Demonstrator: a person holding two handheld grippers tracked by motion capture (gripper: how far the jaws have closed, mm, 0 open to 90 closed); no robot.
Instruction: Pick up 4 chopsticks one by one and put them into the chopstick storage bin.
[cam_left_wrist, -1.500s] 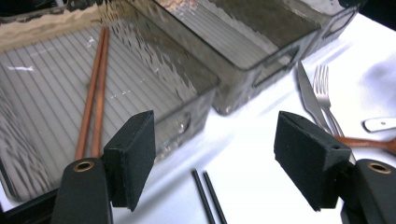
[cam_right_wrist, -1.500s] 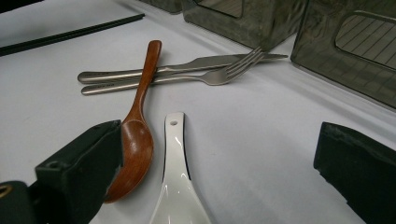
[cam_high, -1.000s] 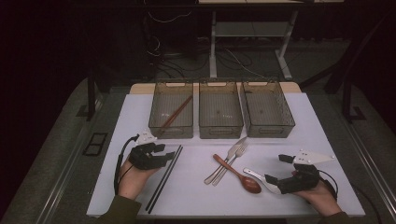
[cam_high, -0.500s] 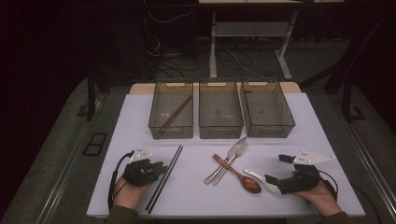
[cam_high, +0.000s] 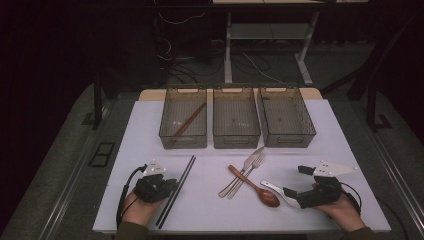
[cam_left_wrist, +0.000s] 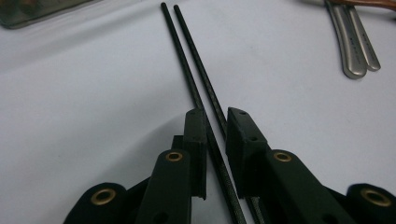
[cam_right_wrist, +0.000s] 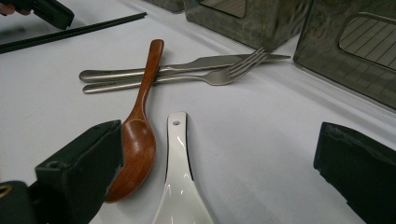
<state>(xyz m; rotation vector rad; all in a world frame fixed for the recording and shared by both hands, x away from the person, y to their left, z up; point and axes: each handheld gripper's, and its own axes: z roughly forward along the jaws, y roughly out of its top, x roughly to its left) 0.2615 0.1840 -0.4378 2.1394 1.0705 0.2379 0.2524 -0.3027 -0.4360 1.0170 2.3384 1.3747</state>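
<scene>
Two black chopsticks (cam_high: 177, 187) lie side by side on the white table (cam_high: 150, 130), at its left. My left gripper (cam_high: 169, 185) rests low over their near half. In the left gripper view its jaws (cam_left_wrist: 217, 121) have just been closing and now stand narrow, with both chopsticks (cam_left_wrist: 187, 70) between the pads and pressed by them. My right gripper (cam_high: 295, 194) lies at the near right with its jaws wide apart. In the right gripper view the white spoon (cam_right_wrist: 180, 186) runs between those jaws (cam_right_wrist: 219, 135) untouched, and the wooden spoon (cam_right_wrist: 140, 135) lies beside the left jaw.
Three mesh bins stand in a row at the back: the left one (cam_high: 182, 144) holds brown chopsticks (cam_high: 189, 120), then the middle (cam_high: 236, 144) and right (cam_high: 286, 144) bins. A metal fork and knife (cam_high: 245, 172) lie mid-table, crossed by the wooden spoon (cam_high: 252, 184).
My left gripper has slid toward the table's near edge and sunk onto the black chopsticks, its jaws narrowing around them. The right gripper has kept still.
</scene>
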